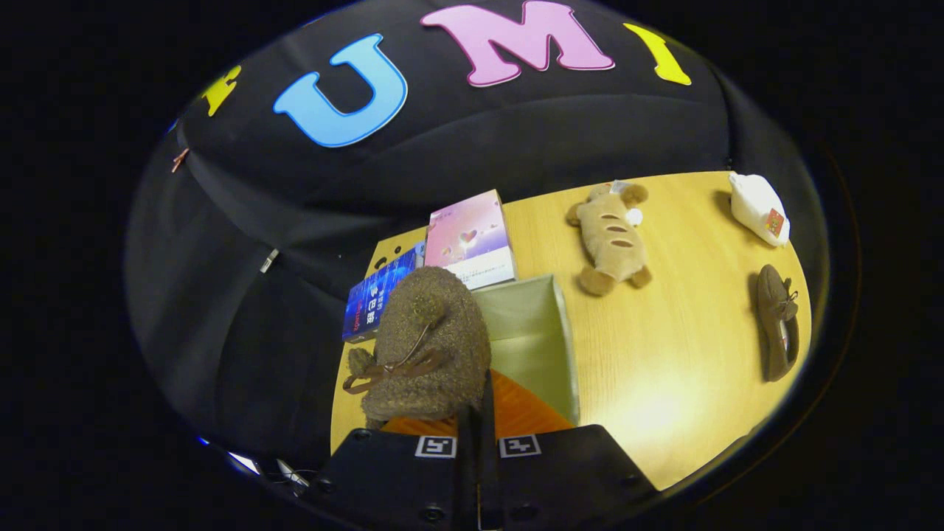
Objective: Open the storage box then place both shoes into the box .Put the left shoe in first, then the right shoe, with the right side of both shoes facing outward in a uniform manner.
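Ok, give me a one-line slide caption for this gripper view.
Gripper shut on fuzzy brown shoe, held over the open storage box; second shoe waits on the table.

The scene is viewed from a fisheye camera mounted on the hand-held gripper (476,413), directed forward along its two fingers, which are pressed together. The tabletop (664,354) is looked down on steeply from above. The fuzzy brown shoe (428,346) and the open storage box (531,332) are seen very close, just ahead of the fingers; the other shoe (778,324) lies well beyond.
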A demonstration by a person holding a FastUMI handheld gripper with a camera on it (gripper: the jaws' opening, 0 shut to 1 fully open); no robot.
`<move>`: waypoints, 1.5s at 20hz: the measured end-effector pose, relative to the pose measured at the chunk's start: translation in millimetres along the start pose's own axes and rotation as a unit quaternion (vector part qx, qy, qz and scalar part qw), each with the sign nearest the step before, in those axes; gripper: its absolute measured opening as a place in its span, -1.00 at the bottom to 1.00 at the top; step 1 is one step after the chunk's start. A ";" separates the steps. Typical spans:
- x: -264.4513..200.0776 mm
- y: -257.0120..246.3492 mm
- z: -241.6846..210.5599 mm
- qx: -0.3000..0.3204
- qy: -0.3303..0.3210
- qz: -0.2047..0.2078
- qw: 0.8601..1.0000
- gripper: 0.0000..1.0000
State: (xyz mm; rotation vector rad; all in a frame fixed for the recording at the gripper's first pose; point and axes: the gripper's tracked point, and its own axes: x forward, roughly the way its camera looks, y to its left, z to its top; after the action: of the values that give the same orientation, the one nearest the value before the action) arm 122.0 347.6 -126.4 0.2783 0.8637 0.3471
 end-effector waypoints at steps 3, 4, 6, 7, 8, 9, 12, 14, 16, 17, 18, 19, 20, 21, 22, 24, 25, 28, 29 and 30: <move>27.1 3.9 -19.0 0.000 0.023 -0.023 0.999 -0.86; 35.5 3.6 -25.1 0.002 0.030 -0.030 0.999 -0.86; 50.7 3.7 -35.2 0.005 0.040 -0.039 0.998 -0.86; 57.0 3.5 -40.4 0.004 0.045 -0.044 0.998 -0.86; 63.5 3.4 -45.1 0.002 0.051 -0.049 0.998 -0.86; 69.1 3.5 -49.1 -0.001 0.055 -0.053 0.997 -0.86; 81.2 10.9 -66.6 -0.006 0.084 -0.050 0.995 -0.67; 79.8 16.7 -82.9 -0.011 0.118 -0.040 0.992 -0.49; 77.5 34.6 -87.4 -0.015 0.125 -0.001 0.992 -0.04; 71.8 38.0 -83.9 -0.018 0.118 0.006 0.993 0.29; 65.9 37.3 -81.6 -0.022 0.114 0.009 0.993 0.62; 55.1 38.5 -76.9 -0.023 0.108 0.015 0.994 0.96; 46.2 39.2 -70.0 -0.024 0.097 0.023 0.995 0.97; 36.1 36.2 -59.7 -0.029 0.081 0.026 0.996 0.99; 23.8 30.7 -49.6 -0.037 0.061 0.028 0.997 0.99; -5.6 16.4 -29.8 -0.058 0.027 0.030 0.998 0.98; -20.1 7.6 -20.3 -0.068 0.010 0.030 0.997 0.98; -60.7 -28.9 3.4 -0.097 -0.038 0.019 0.994 0.98; -74.0 -43.5 11.3 -0.106 -0.055 0.012 0.993 0.98; -88.5 -60.6 18.6 -0.116 -0.071 0.004 0.991 0.98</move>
State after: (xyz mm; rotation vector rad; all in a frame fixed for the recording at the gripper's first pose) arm 94.6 254.7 -76.6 0.0891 0.6745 0.4264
